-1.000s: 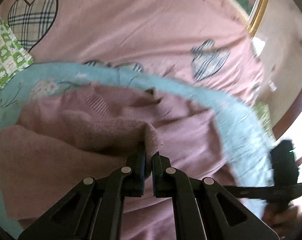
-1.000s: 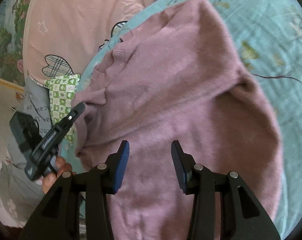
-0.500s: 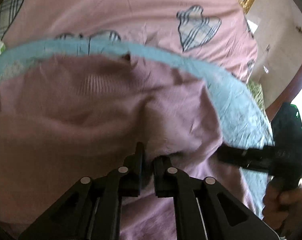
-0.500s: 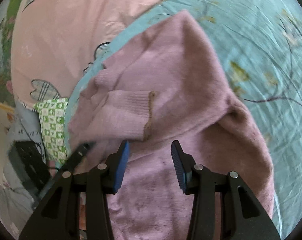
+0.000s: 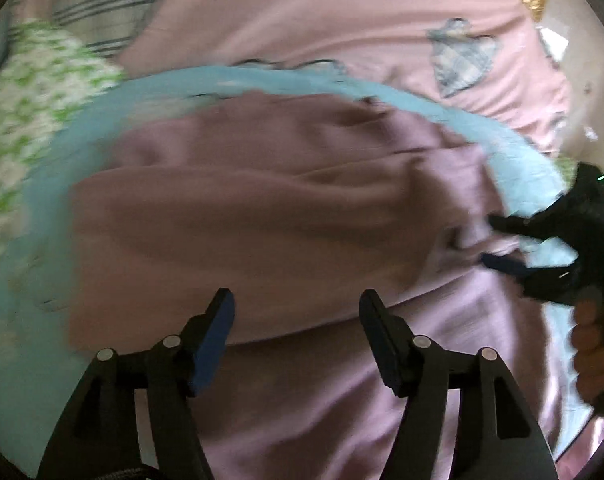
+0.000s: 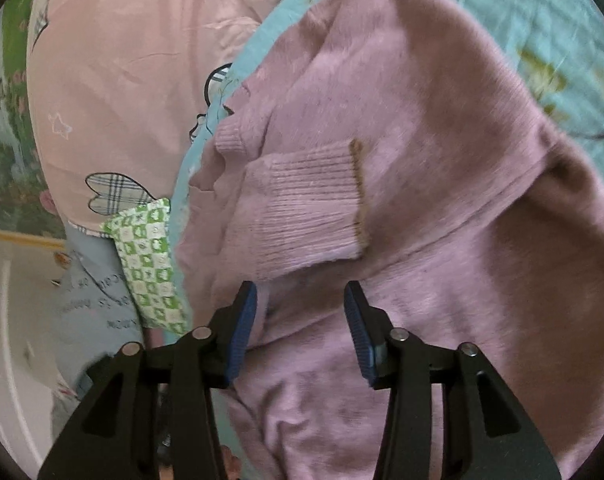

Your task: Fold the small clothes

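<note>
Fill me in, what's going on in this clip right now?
A person is folding a mauve knit sweater spread on a light blue floral sheet over a bed. One sleeve lies folded across the body, its ribbed cuff on top. The left hand-held gripper hovers over the sweater with jaws open, holding nothing. The right hand-held gripper is also open just above the fabric. A green checked cloth and pink bedding lie alongside.

Both wrist cameras look closely down their fingers at the sweater [image 5: 286,216] [image 6: 441,208]; the left view also catches the right gripper [image 5: 501,240].
</note>
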Action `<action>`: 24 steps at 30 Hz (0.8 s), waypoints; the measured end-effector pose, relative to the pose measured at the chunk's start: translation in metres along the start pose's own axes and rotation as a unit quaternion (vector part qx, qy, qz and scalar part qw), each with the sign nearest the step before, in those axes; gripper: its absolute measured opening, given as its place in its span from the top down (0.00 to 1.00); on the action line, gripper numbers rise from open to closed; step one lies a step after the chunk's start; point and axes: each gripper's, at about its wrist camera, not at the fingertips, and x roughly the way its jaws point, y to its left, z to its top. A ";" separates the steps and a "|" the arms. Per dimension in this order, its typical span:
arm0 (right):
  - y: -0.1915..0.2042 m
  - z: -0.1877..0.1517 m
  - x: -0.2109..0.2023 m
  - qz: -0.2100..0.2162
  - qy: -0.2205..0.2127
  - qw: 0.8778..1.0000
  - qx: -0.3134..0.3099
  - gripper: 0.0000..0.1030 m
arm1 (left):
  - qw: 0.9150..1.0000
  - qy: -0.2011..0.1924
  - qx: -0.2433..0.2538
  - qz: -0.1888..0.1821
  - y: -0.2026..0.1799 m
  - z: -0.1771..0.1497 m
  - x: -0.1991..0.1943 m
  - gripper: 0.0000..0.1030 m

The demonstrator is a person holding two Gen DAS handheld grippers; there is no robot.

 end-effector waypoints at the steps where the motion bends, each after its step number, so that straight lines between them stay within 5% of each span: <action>1: 0.001 0.000 0.002 0.005 -0.001 1.000 0.004 0.46 | 1.000 0.000 -0.004 0.024 0.010 -0.004 -0.003 0.37; 4: 0.007 0.000 0.008 0.010 -0.005 1.000 0.007 0.38 | 0.997 0.005 -0.027 0.067 0.042 -0.017 -0.005 0.37; 10: 0.010 0.013 0.023 0.005 -0.013 1.000 0.018 0.38 | 0.992 0.028 -0.054 0.107 0.081 -0.025 0.007 0.35; 13: 0.011 0.021 0.020 0.001 -0.033 0.999 0.016 0.40 | 0.993 0.028 -0.077 0.088 0.091 -0.032 0.004 0.34; 19: 0.018 0.030 0.016 -0.033 -0.041 0.998 -0.029 0.86 | 0.995 0.036 -0.081 0.052 0.091 -0.033 0.009 0.36; 24: 0.037 0.041 0.003 -0.017 -0.055 0.997 -0.050 0.91 | 0.995 0.052 -0.071 0.045 0.087 -0.038 0.011 0.36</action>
